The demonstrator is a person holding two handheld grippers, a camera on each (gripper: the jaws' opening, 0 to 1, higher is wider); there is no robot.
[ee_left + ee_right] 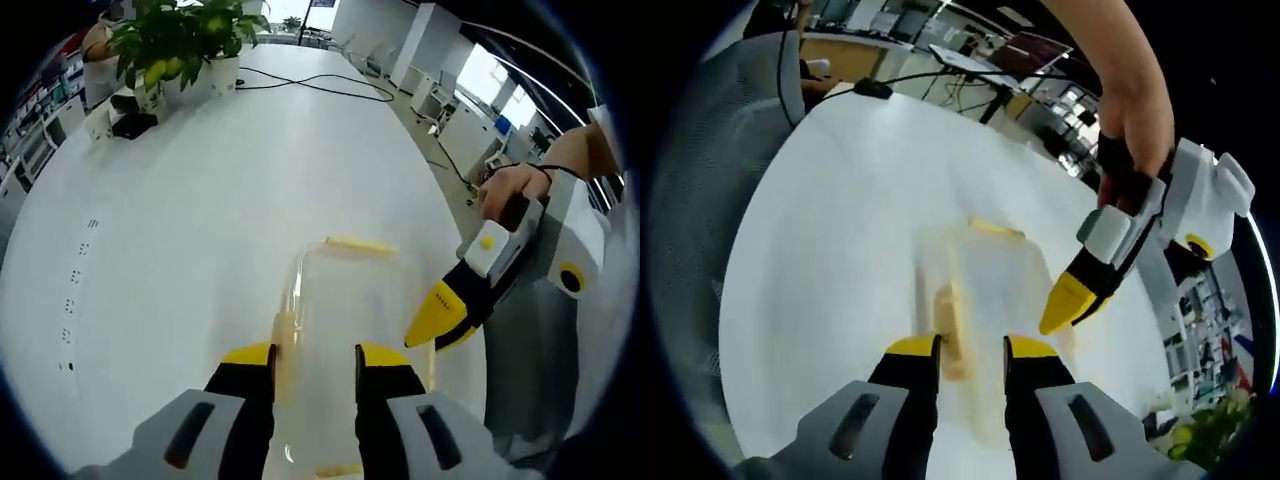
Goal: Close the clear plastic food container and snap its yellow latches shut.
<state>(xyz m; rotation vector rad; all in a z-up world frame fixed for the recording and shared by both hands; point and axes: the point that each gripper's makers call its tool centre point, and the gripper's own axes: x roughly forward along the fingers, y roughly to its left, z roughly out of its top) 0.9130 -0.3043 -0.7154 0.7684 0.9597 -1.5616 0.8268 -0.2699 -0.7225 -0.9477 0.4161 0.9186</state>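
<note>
The clear plastic container (pixel 355 310) lies on the white table (pixel 200 220), its lid down. One yellow latch (pixel 360 245) sits on its far edge, another latch (pixel 285 340) on its left edge. My left gripper (pixel 315 355) hovers over the near left part, jaws narrowly parted, the left-edge latch just inside them. My right gripper (pixel 440 320), held by a hand (pixel 510 190), points its yellow tips at the container's right side. In the right gripper view the container (pixel 1000 270) is blurred. My right gripper (pixel 970 348) stands narrowly parted around a side latch (pixel 948 305), and the left gripper (pixel 1065 300) reaches in opposite.
Potted plants (pixel 180 45) and a black cable (pixel 320 85) stand at the table's far end. The table edge (pixel 450 200) curves close on the right, with a grey chair (pixel 540 330) beyond it. A grey chair back (pixel 730 150) rises left of the table.
</note>
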